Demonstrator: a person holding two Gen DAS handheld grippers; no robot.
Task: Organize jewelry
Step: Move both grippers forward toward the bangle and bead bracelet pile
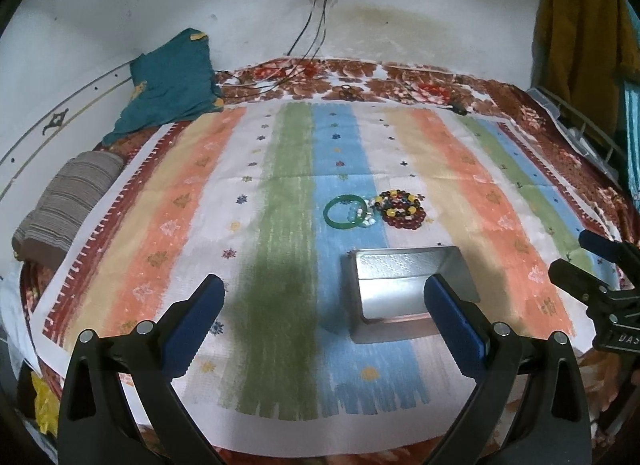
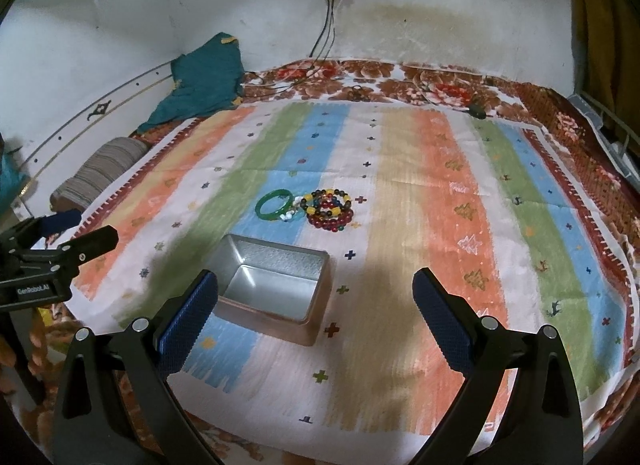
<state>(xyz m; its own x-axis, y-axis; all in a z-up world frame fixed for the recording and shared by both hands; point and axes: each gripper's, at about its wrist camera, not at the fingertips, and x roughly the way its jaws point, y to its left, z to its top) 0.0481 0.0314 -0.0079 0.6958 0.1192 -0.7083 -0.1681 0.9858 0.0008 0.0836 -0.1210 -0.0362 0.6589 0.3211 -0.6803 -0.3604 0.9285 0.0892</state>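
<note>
A green bangle (image 1: 342, 211) (image 2: 272, 205), a small white bead piece (image 1: 367, 217) (image 2: 292, 213) and a pile of red and multicoloured bead bracelets (image 1: 402, 209) (image 2: 330, 211) lie together on the striped cloth (image 1: 280, 193). An open, empty metal tin (image 1: 404, 289) (image 2: 276, 285) stands just in front of them. My left gripper (image 1: 324, 297) is open and empty, above the cloth near the tin's left side. My right gripper (image 2: 316, 293) is open and empty, to the right of the tin. Each gripper shows at the edge of the other's view.
The cloth lies on a floral bedspread (image 1: 400, 81). A teal garment (image 1: 172, 81) and a striped pillow (image 1: 68, 201) sit at the far left. Cables (image 1: 316, 25) hang from a wall socket at the back. A yellow cloth (image 1: 576, 25) hangs at the right.
</note>
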